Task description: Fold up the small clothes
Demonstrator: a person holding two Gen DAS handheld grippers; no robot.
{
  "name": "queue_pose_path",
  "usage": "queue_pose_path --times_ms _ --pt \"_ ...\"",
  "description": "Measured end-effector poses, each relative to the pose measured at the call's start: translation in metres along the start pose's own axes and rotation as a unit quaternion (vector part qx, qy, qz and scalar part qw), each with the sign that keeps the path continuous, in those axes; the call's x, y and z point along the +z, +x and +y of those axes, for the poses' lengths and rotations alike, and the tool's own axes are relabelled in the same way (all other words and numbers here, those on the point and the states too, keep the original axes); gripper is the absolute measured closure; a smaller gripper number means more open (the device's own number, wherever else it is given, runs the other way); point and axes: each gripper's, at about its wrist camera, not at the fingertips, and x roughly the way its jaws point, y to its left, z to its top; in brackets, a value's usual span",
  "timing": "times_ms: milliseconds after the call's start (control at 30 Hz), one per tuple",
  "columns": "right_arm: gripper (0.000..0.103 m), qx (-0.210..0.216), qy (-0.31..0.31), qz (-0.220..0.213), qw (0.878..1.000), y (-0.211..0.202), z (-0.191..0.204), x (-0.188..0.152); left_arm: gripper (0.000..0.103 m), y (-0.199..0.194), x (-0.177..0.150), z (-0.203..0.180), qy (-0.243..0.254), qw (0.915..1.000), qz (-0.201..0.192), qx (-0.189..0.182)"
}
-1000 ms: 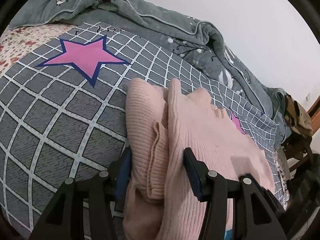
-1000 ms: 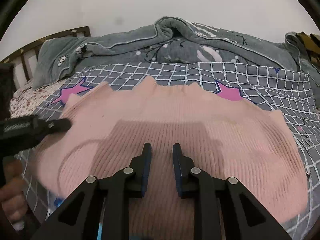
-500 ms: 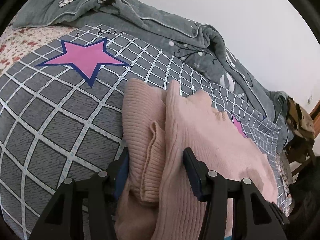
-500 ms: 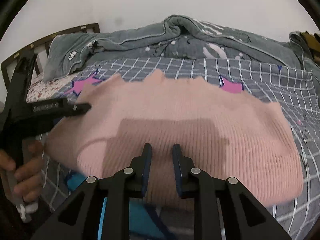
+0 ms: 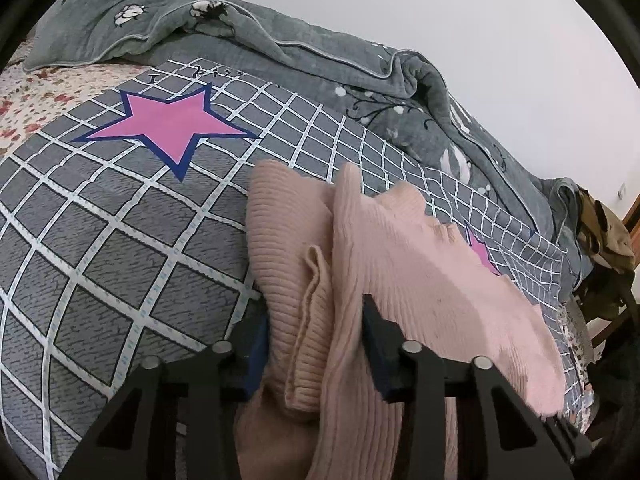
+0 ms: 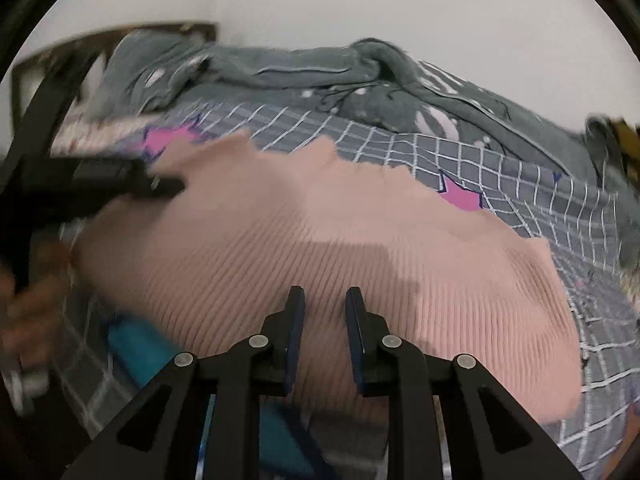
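A pink ribbed knit garment (image 5: 420,280) is held up over a grey checked bedspread (image 5: 120,240) with pink stars. My left gripper (image 5: 316,320) is shut on the bunched left side of the garment, folds of knit filling the gap between its fingers. In the right wrist view the garment (image 6: 320,248) spreads wide and is blurred by motion. My right gripper (image 6: 322,308) is shut on the garment's near edge, fingers a narrow gap apart. The left gripper's body (image 6: 100,184) and the hand holding it show at the left there.
A rumpled grey-green quilt (image 5: 320,60) lies along the back of the bed against a white wall. A floral sheet (image 5: 36,92) shows at the left. A chair with a brown bag (image 5: 604,248) stands at the right. Something teal (image 6: 140,344) lies under the garment.
Both grippers have lifted the garment's near side up and back off the bed. The right view now tilts and blurs, and the teal thing beneath has come into view.
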Motion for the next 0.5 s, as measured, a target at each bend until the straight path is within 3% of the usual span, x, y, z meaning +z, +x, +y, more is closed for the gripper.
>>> queue_pose_path --times_ms 100,233,367,500 --pt "0.082 0.008 -0.023 -0.006 1.0 -0.009 0.004 -0.013 0.073 -0.002 -0.002 0.001 0.004 1.0 -0.005 0.0" --pt "0.082 0.062 -0.009 -0.031 0.998 -0.031 -0.018 -0.02 0.075 -0.002 -0.005 -0.004 0.024 0.9995 -0.015 0.015" --pt "0.082 0.037 0.008 -0.076 0.996 -0.055 -0.051 -0.021 0.079 -0.004 0.0 -0.011 0.028 0.999 -0.006 0.035" --pt "0.081 0.009 0.083 -0.089 0.993 -0.067 -0.105 -0.018 0.081 -0.015 0.016 -0.029 0.012 0.9987 0.0 0.049"
